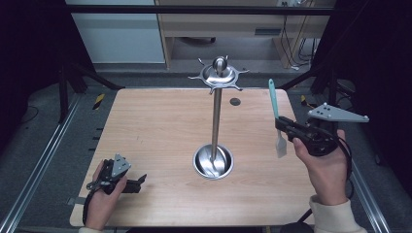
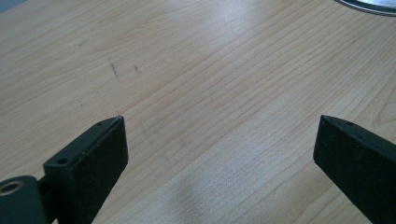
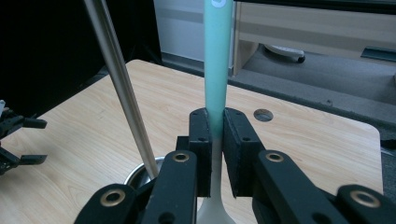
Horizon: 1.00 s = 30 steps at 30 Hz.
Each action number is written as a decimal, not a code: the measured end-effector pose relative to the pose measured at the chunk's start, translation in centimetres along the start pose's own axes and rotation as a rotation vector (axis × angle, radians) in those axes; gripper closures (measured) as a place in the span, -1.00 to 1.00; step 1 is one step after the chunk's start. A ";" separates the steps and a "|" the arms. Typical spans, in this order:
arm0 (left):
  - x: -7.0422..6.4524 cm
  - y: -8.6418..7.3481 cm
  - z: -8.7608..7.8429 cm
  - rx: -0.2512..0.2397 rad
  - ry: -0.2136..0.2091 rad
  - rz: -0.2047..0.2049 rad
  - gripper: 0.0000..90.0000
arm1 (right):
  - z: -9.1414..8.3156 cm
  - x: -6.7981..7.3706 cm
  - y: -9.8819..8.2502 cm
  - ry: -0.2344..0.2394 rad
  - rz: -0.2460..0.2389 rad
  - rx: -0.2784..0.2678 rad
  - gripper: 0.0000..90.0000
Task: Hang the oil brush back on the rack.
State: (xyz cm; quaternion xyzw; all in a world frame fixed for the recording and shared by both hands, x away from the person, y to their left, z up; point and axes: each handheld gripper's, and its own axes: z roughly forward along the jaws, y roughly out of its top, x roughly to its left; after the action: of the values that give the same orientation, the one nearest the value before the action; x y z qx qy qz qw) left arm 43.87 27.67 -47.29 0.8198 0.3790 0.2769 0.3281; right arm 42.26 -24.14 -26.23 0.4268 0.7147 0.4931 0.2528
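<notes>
A steel utensil stand rises from the middle of the wooden table (image 1: 160, 126): a round base bowl (image 1: 213, 161), a thin pole (image 1: 216, 121) and a hooked ring on top (image 1: 219, 75). My right gripper (image 1: 283, 127) is held above the table's right side, shut on a spatula (image 1: 276, 116) that stands upright, teal handle up and pale blade down. In the right gripper view the jaws clamp the spatula's handle (image 3: 218, 70), with the pole (image 3: 122, 88) to their left. My left gripper (image 1: 138, 182) rests low at the front left, open over bare wood (image 2: 219, 126).
A small dark hole (image 1: 235, 101) marks the table's far side. Dark frame legs stand at both far corners, and metal rails run along the floor on both sides. A cabinet and cables sit beyond the table. The stand's base edge (image 2: 369, 4) lies ahead of the left gripper.
</notes>
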 end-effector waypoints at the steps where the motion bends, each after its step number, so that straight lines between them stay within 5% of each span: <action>1: 0.0 0.0 0.0 -0.001 0.000 0.000 -0.94 | 0.0 0.0 0.0 0.000 -0.002 0.001 0.83; 30: 0.0 0.0 0.0 -0.002 0.000 -0.003 -0.94 | -0.9 1.3 -0.1 0.026 -0.036 -0.061 0.83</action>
State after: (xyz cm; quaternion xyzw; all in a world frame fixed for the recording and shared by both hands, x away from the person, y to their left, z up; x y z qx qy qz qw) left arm 43.88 27.69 -47.29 0.8189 0.3799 0.2769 0.3294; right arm 40.83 -23.53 -25.92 0.3995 0.7102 0.5154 0.2652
